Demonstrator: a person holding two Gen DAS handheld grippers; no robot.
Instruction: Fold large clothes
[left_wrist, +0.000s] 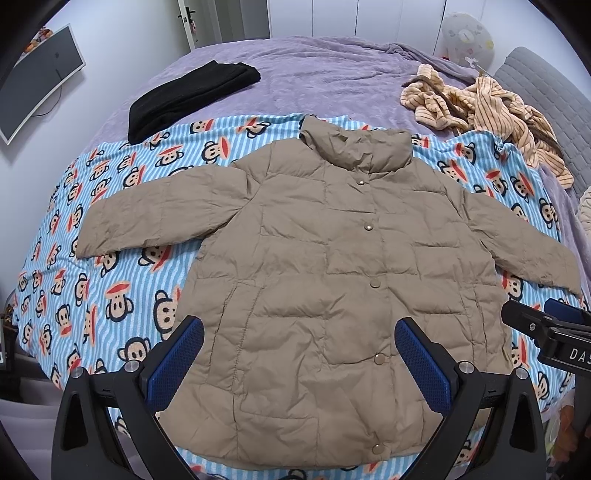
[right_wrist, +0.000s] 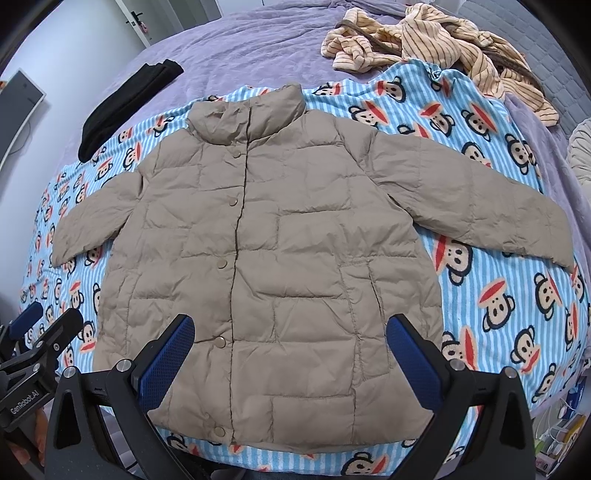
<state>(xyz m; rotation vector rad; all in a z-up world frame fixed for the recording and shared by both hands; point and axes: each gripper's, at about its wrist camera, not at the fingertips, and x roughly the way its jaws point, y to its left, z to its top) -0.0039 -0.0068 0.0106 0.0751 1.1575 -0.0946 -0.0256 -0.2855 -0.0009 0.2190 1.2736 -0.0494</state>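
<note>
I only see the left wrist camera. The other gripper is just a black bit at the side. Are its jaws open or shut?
Observer: Open. The right gripper has its jaws spread wide with nothing between them, and it looks out over the lower part of the tan puffer jacket.
Operator: Is there any writing on my gripper?
Observer: Yes. The right wrist view catches the left gripper at its left edge, and the black body reads GenRobot.AI.
</note>
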